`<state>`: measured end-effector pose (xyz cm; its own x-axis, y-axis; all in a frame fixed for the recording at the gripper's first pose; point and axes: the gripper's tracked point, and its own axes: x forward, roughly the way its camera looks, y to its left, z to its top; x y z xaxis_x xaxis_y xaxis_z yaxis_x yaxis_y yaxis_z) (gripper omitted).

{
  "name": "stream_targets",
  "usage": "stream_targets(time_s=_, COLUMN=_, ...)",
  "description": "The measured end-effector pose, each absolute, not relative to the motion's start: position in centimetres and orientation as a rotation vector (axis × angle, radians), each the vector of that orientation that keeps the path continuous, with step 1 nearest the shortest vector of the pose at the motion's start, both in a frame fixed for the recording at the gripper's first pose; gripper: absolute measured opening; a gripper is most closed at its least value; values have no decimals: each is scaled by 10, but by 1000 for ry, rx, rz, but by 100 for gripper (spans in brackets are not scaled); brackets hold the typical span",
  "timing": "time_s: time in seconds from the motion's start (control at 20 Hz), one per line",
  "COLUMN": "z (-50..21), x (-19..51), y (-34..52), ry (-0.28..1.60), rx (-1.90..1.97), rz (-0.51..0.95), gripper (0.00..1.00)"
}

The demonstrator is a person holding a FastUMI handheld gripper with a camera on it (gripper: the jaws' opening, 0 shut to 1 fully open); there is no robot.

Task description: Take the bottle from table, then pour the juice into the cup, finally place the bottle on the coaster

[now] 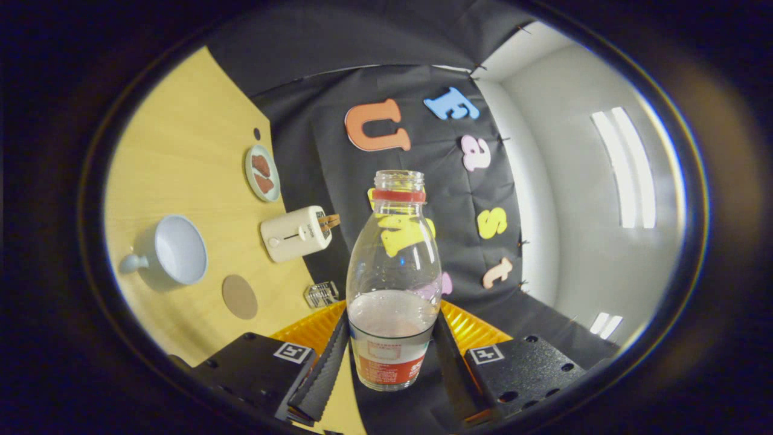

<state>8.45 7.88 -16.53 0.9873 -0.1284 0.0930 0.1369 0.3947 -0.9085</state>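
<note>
The wooden table point(181, 121) is lying tilted, much bare surface showing. The gripper point(389, 356) is clamping the uncapped bottle point(394, 272) between both fingers. The cup point(175, 251) is sitting well apart, the coaster point(240, 296) just beside it.

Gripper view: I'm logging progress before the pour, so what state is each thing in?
Bottle: uncapped, partly full, held between the fingers.
Gripper: shut on the bottle.
Cup: empty, on the table.
Coaster: bare, beside the cup.
Toaster: toast sticking out of its slots.
Plate: holds two reddish pieces.
</note>
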Motion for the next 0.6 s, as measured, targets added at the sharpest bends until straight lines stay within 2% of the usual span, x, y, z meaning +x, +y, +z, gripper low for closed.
stream_targets(time_s=0.2, z=-187, x=93, y=79, ry=103, rx=-809, rz=-86, gripper=80)
stream_targets(time_s=0.6, z=-198, x=106, y=82, ry=123, rx=-326, rz=14, gripper=81)
